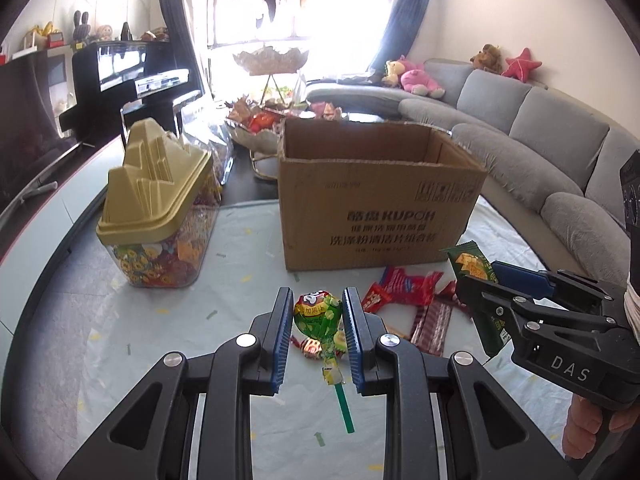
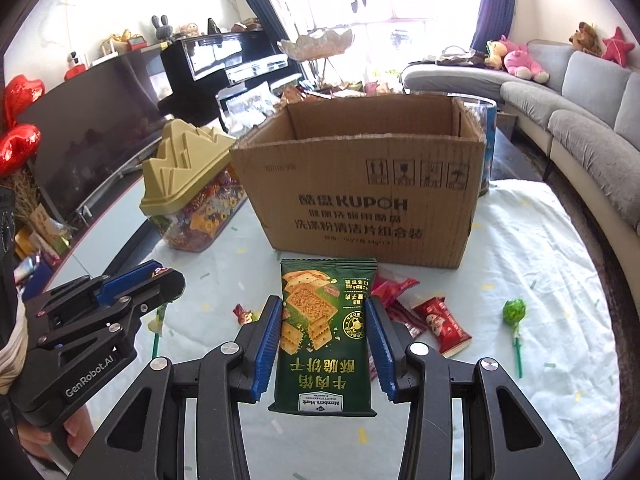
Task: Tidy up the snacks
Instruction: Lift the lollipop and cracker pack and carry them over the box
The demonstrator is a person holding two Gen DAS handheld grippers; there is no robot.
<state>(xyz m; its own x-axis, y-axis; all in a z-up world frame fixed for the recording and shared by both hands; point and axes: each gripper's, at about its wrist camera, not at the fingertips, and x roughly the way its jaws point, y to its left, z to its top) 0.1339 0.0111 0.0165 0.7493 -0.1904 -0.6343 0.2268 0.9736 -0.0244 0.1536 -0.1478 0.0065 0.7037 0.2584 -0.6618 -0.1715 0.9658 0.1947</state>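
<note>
My left gripper (image 1: 318,336) is shut on a green-wrapped lollipop (image 1: 318,316), held above the table; its green stick (image 1: 344,408) hangs down. My right gripper (image 2: 326,340) is shut on a dark green cracker packet (image 2: 326,340), held upright above the table; it also shows in the left wrist view (image 1: 474,268). An open cardboard box (image 1: 376,204) stands just beyond both; it also shows in the right wrist view (image 2: 360,184). Red snack packets (image 1: 404,292) lie in front of the box. A second green lollipop (image 2: 514,312) lies on the table at right.
A clear candy jar with a gold lid (image 1: 160,208) stands left of the box. A small wrapped candy (image 2: 244,314) lies on the light tablecloth (image 2: 540,240). A tiered snack stand (image 1: 272,80) is behind the box. A grey sofa (image 1: 560,140) curves along the right.
</note>
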